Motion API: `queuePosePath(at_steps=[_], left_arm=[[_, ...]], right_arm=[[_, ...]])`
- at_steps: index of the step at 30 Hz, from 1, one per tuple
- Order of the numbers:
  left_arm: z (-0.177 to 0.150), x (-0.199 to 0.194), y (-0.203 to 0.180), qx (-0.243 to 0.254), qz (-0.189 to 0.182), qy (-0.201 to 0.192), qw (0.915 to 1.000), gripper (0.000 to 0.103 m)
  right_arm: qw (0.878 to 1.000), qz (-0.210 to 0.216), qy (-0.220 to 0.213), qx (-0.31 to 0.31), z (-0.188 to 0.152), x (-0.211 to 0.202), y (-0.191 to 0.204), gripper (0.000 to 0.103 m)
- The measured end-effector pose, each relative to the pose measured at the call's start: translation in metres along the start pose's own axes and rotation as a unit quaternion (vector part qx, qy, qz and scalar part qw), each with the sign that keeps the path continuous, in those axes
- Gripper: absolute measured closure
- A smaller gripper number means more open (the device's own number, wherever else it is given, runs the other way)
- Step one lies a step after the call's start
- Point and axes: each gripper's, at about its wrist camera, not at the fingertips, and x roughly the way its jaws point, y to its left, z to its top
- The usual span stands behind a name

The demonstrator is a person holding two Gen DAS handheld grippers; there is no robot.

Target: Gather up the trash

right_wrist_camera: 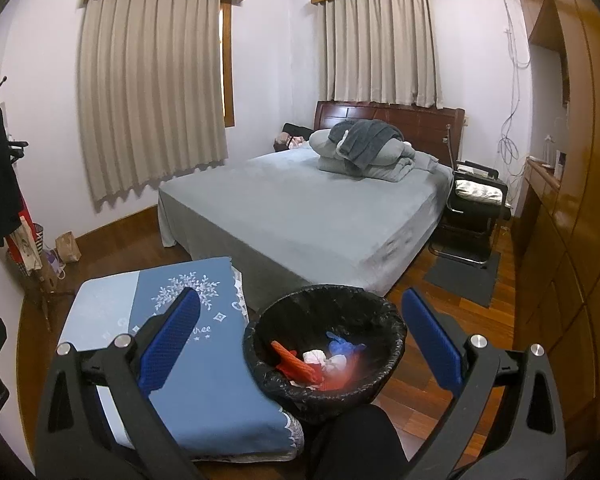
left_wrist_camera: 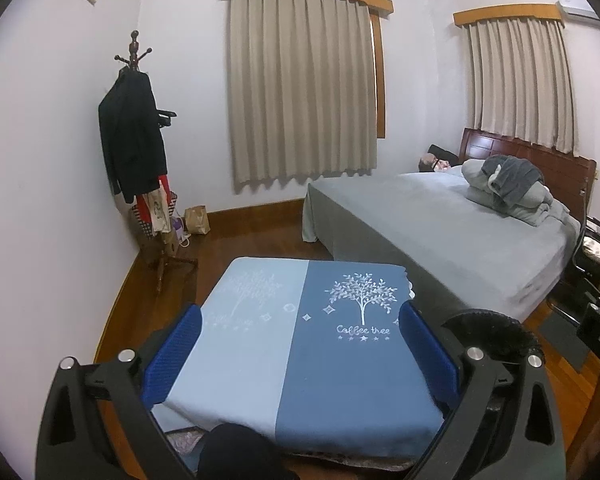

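Observation:
A round bin with a black liner (right_wrist_camera: 380, 320) stands on the floor right of a low table with a blue two-tone cloth (right_wrist_camera: 204, 368). In it lie an orange piece (right_wrist_camera: 296, 364), white crumpled paper (right_wrist_camera: 316, 358) and a blue piece (right_wrist_camera: 342, 346); a blurred red-white piece (right_wrist_camera: 338, 374) is over them. My right gripper (right_wrist_camera: 300, 338) is open and empty above the bin. My left gripper (left_wrist_camera: 300, 344) is open and empty above the table cloth (left_wrist_camera: 300, 340). The bin's rim (left_wrist_camera: 488, 326) shows behind the left gripper's right finger.
A grey bed (right_wrist_camera: 300, 216) with folded bedding stands beyond the table. A coat rack with clothes (left_wrist_camera: 134, 140) and a paper bag (left_wrist_camera: 198, 220) are in the left corner. A black chair (right_wrist_camera: 472, 216) and wooden wardrobes (right_wrist_camera: 572, 200) are at the right.

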Motion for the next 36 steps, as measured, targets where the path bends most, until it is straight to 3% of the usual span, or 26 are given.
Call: queuePosePath(at_steps=[36], left_arm=[[-0.001,0.016,-0.005,0.009,0.004,0.013,0.9999,0.006]], right_arm=[[1.0,-0.001,0.006,-0.001,-0.001,0.012,-0.003,0.005]])
